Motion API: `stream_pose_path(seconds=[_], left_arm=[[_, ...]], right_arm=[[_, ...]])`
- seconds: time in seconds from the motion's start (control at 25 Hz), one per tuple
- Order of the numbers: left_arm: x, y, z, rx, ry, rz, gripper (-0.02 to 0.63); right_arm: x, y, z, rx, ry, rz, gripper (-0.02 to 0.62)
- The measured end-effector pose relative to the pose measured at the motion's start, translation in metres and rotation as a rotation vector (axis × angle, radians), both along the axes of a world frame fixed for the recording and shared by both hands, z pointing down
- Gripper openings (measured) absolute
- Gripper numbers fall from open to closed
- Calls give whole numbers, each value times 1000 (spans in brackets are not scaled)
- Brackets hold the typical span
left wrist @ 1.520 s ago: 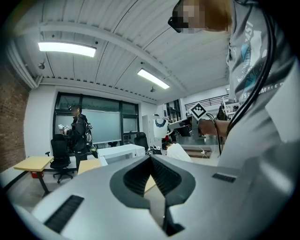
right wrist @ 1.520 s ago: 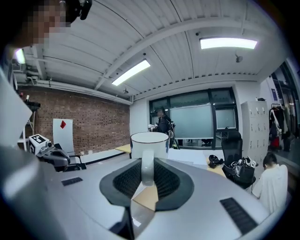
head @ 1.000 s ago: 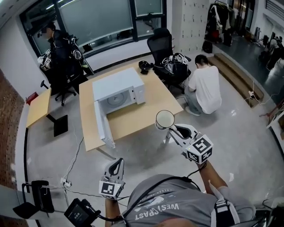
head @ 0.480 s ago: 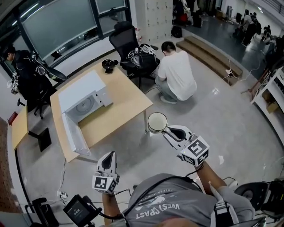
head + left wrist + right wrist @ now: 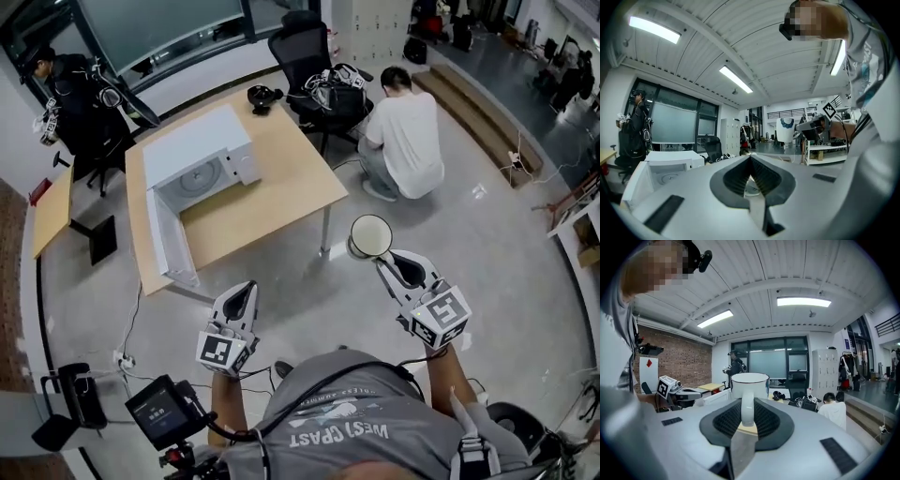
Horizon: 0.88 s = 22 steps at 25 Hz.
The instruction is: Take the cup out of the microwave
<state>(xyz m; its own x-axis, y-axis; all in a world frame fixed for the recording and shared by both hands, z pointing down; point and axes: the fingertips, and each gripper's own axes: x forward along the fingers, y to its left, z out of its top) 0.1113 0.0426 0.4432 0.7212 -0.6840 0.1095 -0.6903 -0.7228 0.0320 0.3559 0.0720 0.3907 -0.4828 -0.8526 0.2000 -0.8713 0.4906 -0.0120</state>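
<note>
A white cup [image 5: 371, 234] with a dark rim hangs over the grey floor, right of the wooden table [image 5: 281, 192]. My right gripper [image 5: 383, 257] is shut on its handle; in the right gripper view the cup [image 5: 750, 382] stands upright, its handle between the ribbed pads [image 5: 765, 418]. The white microwave [image 5: 195, 150] sits on the table with its door [image 5: 167, 242] swung open, and its turntable shows bare. My left gripper [image 5: 246, 290] hovers below the table's near edge, shut with nothing in it. From the left gripper view the microwave [image 5: 670, 165] lies to the left.
A person in a white shirt [image 5: 405, 131] crouches right of the table, beside a black office chair [image 5: 314, 52] heaped with cables. Another person in black [image 5: 70, 84] stands at the far left by the windows. A smaller wooden desk [image 5: 52, 211] and floor cables lie left.
The cup, held in the right gripper, has moved from beside the table's corner to farther right over the floor. The left gripper shifted along with it; the whole view swung.
</note>
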Motion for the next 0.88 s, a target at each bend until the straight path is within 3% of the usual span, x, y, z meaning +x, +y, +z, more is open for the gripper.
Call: stream_pose_path(seconds=[0.24,0.36,0.56,0.68,0.88], left_arm=[[-30,11,-4,2,-37,11,43],[-44,10,-27,-6,-17,-3,44],[-85,11,-14,44,-26,3,43],[-111,16,-12,82,-80,0,43],[-170,22,-18,89,-72,-3,43]], right_arm=[[-27,-3,-18,-3,-4,-33,75],[-42,-10,-24,-6,-7,-34,75],[-74,-28,-11,4,-17,-10,75],[-96,-41,-6,8,-14,-12,75],[-150,-59,-18,32,-13,1,75]])
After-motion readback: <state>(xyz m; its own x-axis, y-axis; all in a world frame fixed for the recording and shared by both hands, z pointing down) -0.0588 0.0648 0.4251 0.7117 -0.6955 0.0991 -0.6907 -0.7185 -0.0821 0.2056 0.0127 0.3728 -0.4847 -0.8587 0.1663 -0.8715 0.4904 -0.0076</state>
